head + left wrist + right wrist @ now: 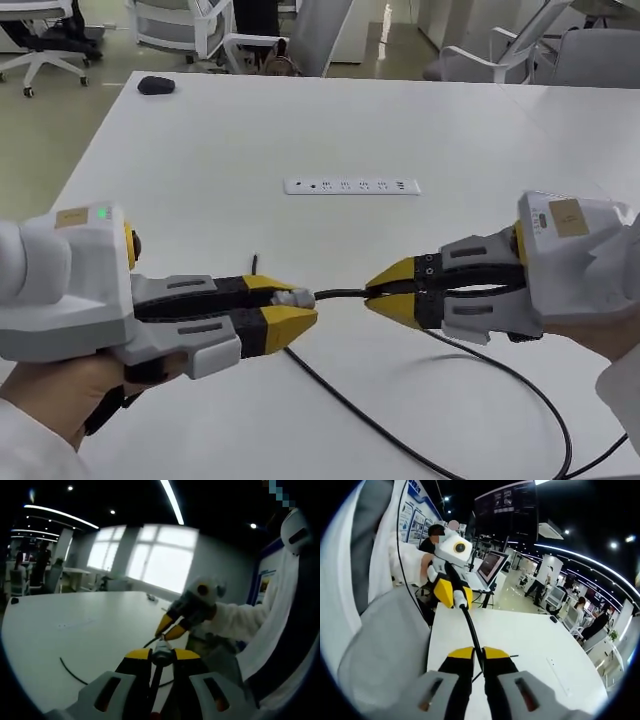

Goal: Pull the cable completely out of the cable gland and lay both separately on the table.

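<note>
- The cable gland (292, 297), a small pale fitting, is clamped between the jaws of the left gripper (302, 304), held just above the white table (300, 130) at about 7 o'clock in the head view
- The black cable (340, 294) is pinched by the closed jaws of the right gripper (372, 294), just beside the gland at its 3 o'clock
- A short, straight stretch of cable spans the gap between the two grippers and enters the gland, so the cable is judged not yet pulled free
- Neither part has been laid down; the full pull-out and the two separate placings are judged to be left
- How much cable is left inside the gland cannot be told, as that side is hidden by the left jaws
- Slack cable trails from behind the right gripper towards 5 o'clock, and another run lies on the table under the left gripper; this slack could be dragged or snagged when the hands are drawn apart
- A white power strip (352, 186) lies at 12 o'clock, well apart; a dark mouse (156, 86) sits at 11 o'clock near the far edge; office chairs (180, 25) stand beyond the table
</note>
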A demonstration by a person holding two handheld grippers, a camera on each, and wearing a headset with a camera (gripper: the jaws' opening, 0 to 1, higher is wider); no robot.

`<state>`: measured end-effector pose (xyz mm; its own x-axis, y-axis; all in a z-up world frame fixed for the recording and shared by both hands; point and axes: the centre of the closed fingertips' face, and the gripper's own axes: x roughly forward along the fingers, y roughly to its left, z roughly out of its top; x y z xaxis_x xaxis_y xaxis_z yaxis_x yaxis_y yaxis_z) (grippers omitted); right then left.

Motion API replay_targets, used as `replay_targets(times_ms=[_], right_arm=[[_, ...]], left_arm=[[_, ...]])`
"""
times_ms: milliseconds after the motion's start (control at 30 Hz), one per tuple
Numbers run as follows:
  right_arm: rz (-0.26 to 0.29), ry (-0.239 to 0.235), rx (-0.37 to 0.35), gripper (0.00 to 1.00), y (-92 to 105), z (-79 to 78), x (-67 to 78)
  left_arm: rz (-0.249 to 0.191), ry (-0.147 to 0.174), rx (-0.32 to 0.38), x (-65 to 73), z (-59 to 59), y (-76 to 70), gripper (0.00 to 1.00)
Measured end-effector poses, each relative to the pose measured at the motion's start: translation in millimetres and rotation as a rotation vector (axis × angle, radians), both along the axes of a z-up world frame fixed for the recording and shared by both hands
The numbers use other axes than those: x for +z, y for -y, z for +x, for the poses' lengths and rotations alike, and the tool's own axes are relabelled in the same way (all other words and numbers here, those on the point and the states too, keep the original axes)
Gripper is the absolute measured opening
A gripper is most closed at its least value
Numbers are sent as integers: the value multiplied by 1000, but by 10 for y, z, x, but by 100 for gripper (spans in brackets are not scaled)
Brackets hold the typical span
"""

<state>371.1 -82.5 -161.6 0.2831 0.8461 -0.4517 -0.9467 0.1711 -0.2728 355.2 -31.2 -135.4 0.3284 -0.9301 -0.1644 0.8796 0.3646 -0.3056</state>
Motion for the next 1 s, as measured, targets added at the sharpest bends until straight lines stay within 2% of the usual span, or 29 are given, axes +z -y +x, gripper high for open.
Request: replay_targets(times_ms=[467,1000], right_arm=[[13,-29,-70,4,178,66,-75],[21,-57,-87,4,209,51,-128]], left_arm=[[0,-6,10,5,37,-43,17],[10,11,-1,25,25,4,17]])
